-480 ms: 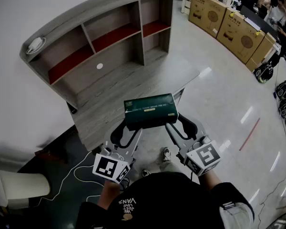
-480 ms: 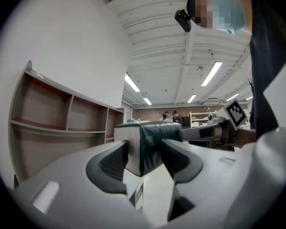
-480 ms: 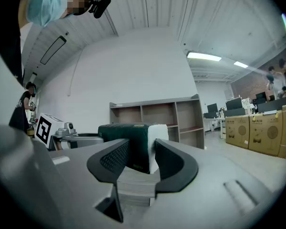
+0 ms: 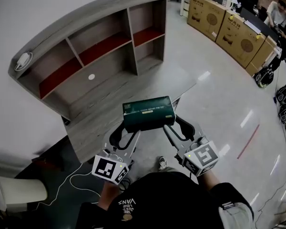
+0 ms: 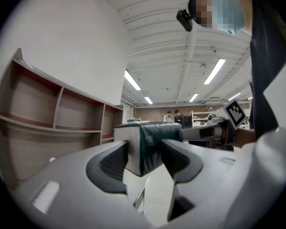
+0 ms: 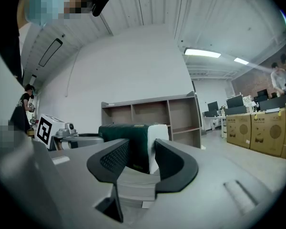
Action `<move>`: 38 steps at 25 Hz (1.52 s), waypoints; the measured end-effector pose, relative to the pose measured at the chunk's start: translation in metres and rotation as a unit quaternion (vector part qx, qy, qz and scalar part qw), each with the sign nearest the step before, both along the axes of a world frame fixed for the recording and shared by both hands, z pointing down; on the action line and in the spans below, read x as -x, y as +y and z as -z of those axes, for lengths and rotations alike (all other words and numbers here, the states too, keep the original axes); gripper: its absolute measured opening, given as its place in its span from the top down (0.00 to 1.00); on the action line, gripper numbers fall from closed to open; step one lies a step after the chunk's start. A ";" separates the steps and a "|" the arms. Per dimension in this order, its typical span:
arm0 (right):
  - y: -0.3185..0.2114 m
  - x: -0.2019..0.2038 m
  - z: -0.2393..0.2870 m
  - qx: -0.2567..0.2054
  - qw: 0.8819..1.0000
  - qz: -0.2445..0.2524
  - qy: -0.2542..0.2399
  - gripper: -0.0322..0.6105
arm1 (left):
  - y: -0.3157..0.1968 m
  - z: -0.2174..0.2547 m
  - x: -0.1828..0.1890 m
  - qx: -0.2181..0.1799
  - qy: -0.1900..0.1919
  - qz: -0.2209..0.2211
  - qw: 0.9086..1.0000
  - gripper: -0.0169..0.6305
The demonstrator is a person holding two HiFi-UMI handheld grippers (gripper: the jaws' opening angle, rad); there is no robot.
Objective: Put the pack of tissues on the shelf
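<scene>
A dark green pack of tissues point(image 4: 148, 112) with white ends hangs in the air above the front edge of the wooden desk point(image 4: 133, 82). My left gripper point(image 4: 126, 129) is shut on its left end and my right gripper point(image 4: 174, 124) on its right end. In the left gripper view the pack point(image 5: 148, 144) fills the gap between the jaws of the left gripper point(image 5: 144, 152). The right gripper view shows the pack point(image 6: 133, 142) likewise wedged in the right gripper point(image 6: 142, 152). The shelf point(image 4: 100, 51), with red-lined upper compartments, stands beyond the pack against the white wall.
A white round object point(image 4: 23, 58) lies on the shelf's top at the left, and a small white disc point(image 4: 91, 77) on the desk. Cardboard boxes point(image 4: 229, 27) line the far right, with people behind them. A white cable point(image 4: 71, 180) trails on the floor.
The shelf and desk sit slightly further left and lower in the head view. The pack stays held between both grippers in about the same place.
</scene>
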State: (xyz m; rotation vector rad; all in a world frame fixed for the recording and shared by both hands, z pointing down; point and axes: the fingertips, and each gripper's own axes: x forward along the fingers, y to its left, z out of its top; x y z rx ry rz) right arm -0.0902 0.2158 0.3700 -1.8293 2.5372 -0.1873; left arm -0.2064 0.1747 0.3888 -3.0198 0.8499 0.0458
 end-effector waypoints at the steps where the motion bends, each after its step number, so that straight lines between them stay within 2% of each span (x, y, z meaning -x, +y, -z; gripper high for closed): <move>1: -0.006 -0.007 -0.001 0.000 1.000 0.002 0.001 0.69 | -0.005 -0.001 -0.007 -0.001 0.001 0.002 1.000 0.60; 12: -0.055 -0.070 -0.001 -0.003 1.000 0.015 0.002 0.69 | -0.051 -0.004 -0.068 0.001 0.011 0.016 1.000 0.60; 20: -0.101 -0.075 -0.004 0.000 1.000 0.008 -0.008 0.69 | -0.099 -0.007 -0.074 0.003 0.010 0.010 1.000 0.60; 33: -0.200 -0.087 0.012 -0.012 0.999 -0.049 -0.003 0.69 | -0.212 0.007 -0.091 0.000 0.010 -0.050 0.999 0.60; 38: -0.208 -0.091 0.009 -0.027 0.997 -0.074 -0.016 0.69 | -0.223 0.006 -0.094 -0.003 0.007 -0.070 0.998 0.60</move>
